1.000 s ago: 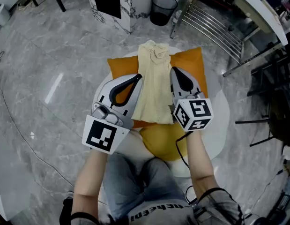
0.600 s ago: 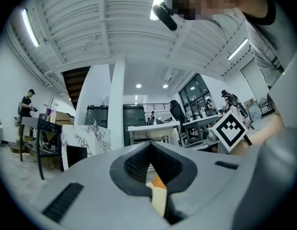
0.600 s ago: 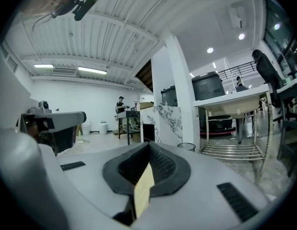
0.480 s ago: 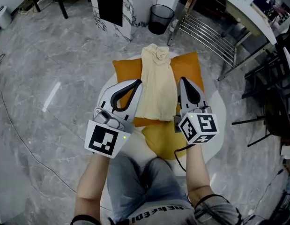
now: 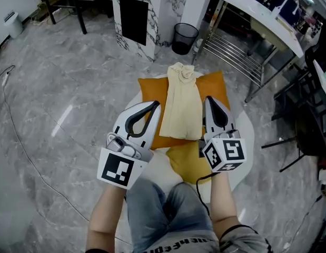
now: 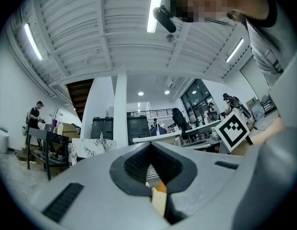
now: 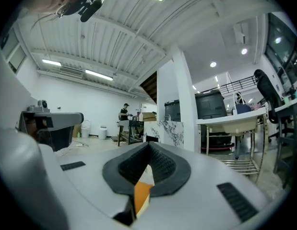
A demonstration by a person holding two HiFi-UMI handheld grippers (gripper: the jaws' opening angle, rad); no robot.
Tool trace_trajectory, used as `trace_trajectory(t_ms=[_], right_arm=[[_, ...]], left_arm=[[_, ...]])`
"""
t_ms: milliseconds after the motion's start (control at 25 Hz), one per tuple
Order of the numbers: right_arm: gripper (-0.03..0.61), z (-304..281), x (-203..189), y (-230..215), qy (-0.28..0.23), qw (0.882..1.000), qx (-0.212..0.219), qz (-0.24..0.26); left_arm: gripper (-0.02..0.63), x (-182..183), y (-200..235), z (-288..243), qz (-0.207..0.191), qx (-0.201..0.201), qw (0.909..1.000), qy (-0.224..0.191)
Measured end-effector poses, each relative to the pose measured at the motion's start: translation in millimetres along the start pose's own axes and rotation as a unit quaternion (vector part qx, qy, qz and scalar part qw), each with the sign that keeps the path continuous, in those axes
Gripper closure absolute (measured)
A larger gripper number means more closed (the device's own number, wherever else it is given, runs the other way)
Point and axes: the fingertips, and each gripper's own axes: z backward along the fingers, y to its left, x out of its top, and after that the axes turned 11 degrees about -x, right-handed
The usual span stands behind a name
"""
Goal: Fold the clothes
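knees in blue jeans (image 5: 152, 207) come first. left gripper (image 5: 154, 106) and right gripper (image 5: 210, 100) each pinch tight a side of the pale yellow cloth top (image 5: 185, 107), lying over an orange cloth (image 5: 150, 88) on the round white table (image 5: 246, 132). behind stands a black mesh bin (image 5: 185, 37).

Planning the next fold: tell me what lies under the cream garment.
An orange cloth shows past both sides of the cream garment, over a white table. Its middle is covered; anything there is hidden.

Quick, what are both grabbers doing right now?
Left gripper: closed on the cream garment.
Right gripper: closed on the cream garment too.
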Motion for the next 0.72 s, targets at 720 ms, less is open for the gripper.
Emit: trace_trajectory(t_ms=[720], right_arm=[[0.577,20,67,11,-0.005,0.999,0.015,0.04]], left_arm=[[0.611,11,13,-22,0.07,0.023,0.9928,0.094]])
